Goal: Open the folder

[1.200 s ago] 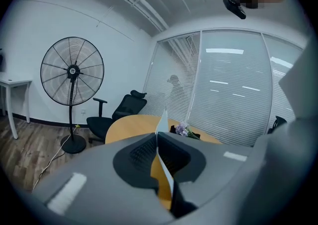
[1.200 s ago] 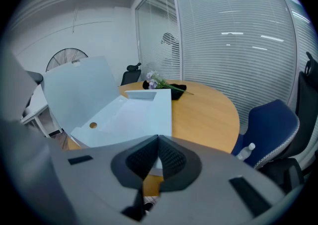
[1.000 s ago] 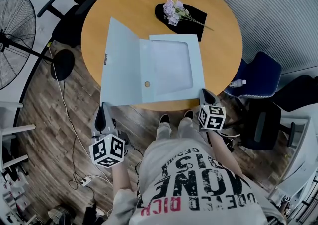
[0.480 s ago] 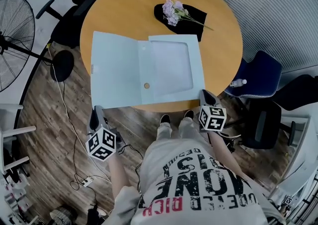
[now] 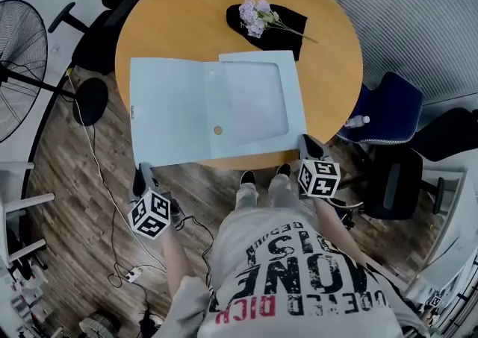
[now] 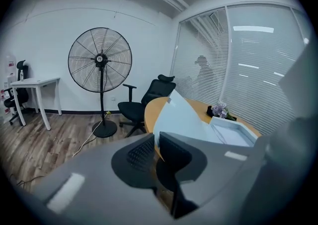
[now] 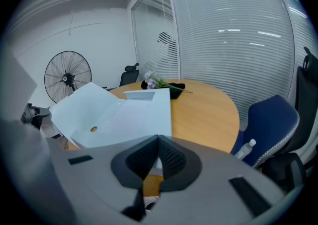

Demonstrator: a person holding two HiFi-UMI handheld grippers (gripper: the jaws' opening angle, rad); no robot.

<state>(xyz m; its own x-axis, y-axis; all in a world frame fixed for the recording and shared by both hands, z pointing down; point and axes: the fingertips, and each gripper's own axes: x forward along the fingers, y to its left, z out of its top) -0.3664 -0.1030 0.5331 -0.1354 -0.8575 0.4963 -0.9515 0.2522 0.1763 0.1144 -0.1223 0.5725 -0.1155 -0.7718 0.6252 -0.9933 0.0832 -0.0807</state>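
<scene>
Folder (image 5: 216,109) lies open on the counter (image 5: 328,68), cover flopped left past the edge. Left tool (image 5: 140,177) is near-left and clear of it, jaws just eased apart and empty. Right tool (image 5: 308,144) is clamped on the near-right corner, apparently as an anchor.

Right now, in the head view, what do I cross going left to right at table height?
fan → folder → blue chair

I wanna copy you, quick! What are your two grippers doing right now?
Left gripper: open a little, jaws just been opening, nothing between them.
Right gripper: closed, tips together at a corner of the folder, nothing seen held.
</scene>
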